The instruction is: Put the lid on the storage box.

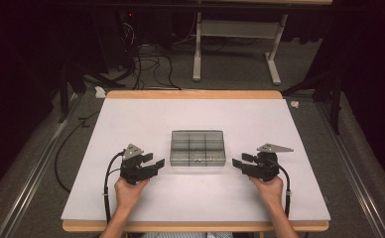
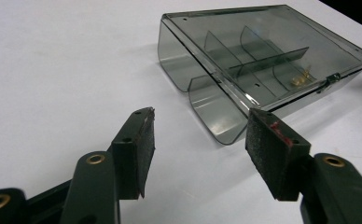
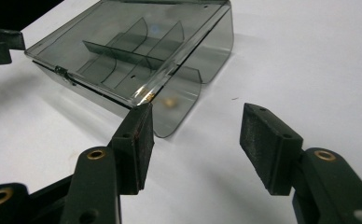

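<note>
On the table: your smoky clear compartment box (image 1: pixel 198 148) sat at the middle of the white table (image 1: pixel 131 119), lid closed, latch toward you.
Left gripper (image 1: pixel 157 164): you held it just left of the box, jaws apart with nothing between them, one pad (image 2: pixel 268 154) close to the box's near corner.
Right gripper (image 1: pixel 239 161): you held it just right of the box, jaws likewise apart and empty.
Contents: small brass pieces (image 2: pixel 301 78) lay in a near compartment.
Contact: neither gripper touched the box.
</note>
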